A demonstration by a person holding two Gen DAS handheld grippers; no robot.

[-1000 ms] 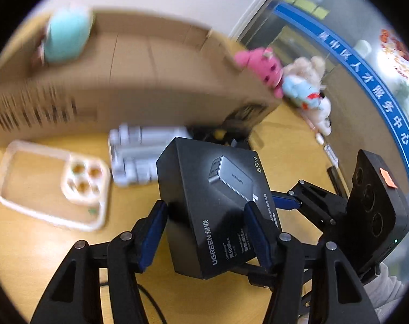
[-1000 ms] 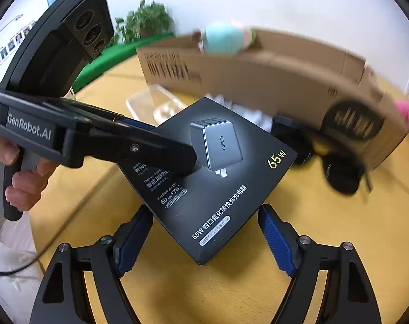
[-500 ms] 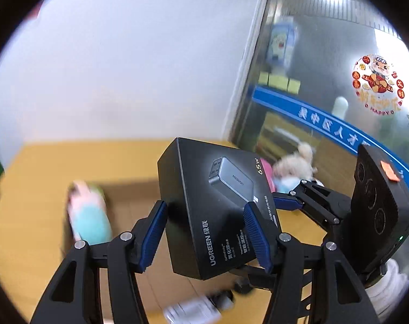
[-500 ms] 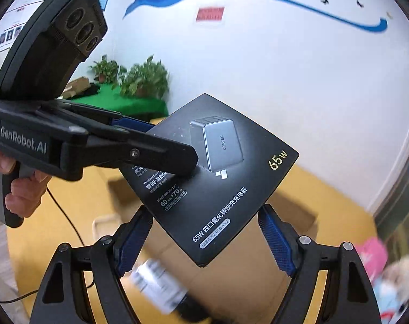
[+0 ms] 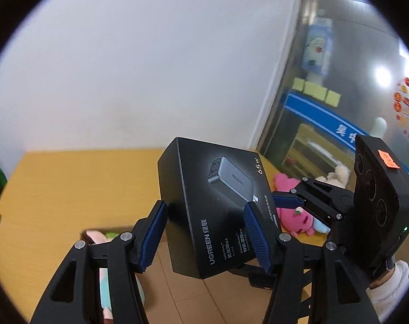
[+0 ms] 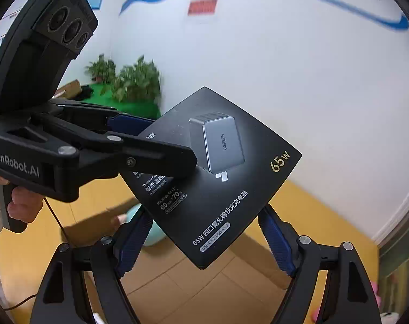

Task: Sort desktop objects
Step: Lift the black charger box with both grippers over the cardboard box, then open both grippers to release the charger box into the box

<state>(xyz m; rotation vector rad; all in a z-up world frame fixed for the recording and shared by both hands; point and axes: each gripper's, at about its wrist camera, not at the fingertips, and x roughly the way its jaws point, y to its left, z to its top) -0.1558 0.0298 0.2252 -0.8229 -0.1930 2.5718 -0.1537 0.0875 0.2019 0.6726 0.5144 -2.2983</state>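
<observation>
A black UGREEN 65W charger box (image 5: 218, 210) is held in the air by both grippers, well above the open cardboard box (image 5: 188, 286). My left gripper (image 5: 204, 237) is shut on the charger box, its blue pads on two opposite sides. My right gripper (image 6: 204, 240) is shut on the same box (image 6: 220, 172) across its lower corner. In the right wrist view the left gripper's finger lies over the box's left part.
The cardboard box floor (image 6: 183, 283) is below, with a teal and pink plush toy (image 5: 104, 291) inside at the left. A pink plush (image 5: 293, 213) and a white plush (image 5: 336, 172) lie on the yellow table (image 5: 69, 183) at the right. A white wall is behind.
Both grippers have lifted the charger box from low over the table, up and over the cardboard box. The views tilted up toward the wall. The grip is unchanged.
</observation>
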